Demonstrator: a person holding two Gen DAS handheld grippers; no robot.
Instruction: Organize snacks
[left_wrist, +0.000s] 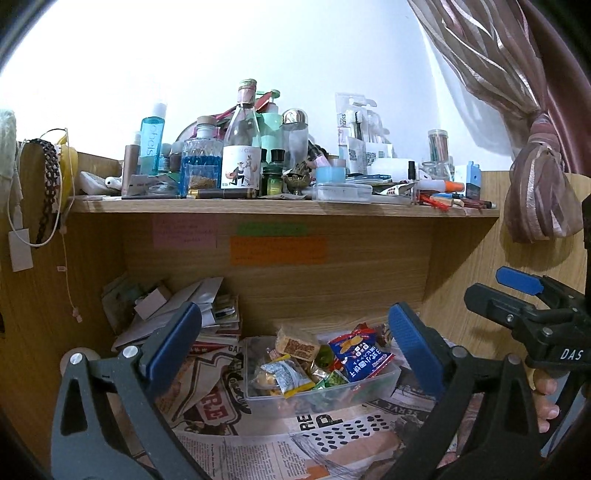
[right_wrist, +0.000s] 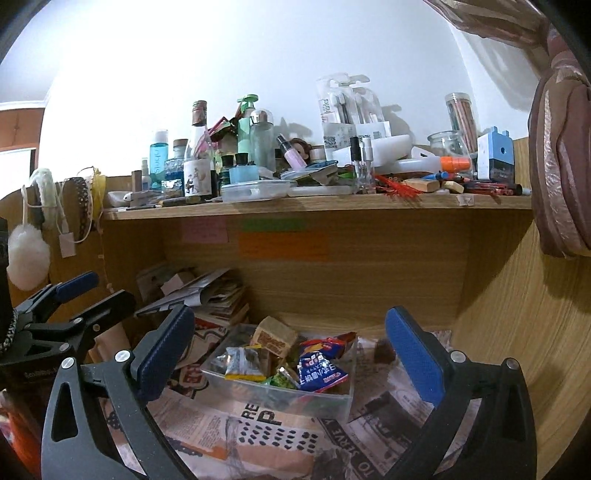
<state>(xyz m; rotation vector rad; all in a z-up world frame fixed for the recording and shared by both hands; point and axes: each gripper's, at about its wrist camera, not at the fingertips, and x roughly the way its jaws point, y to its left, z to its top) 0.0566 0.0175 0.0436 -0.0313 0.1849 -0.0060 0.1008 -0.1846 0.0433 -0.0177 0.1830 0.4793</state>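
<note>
Left wrist view: left gripper (left_wrist: 291, 350) stood wide open, nothing between its jaws. Ahead of it and lower, a clear snack tub (left_wrist: 384, 380) sat on newspaper (left_wrist: 332, 435), heaped with packets; a blue packet (left_wrist: 360, 354) overhung the rim.

Right wrist view: right gripper (right_wrist: 290, 350) likewise spread and empty, snack tub (right_wrist: 277, 397) just ahead between its fingers. Risk, as judged: the heaped packets might spill if the tub were nudged or tilted on the loose paper.
</note>
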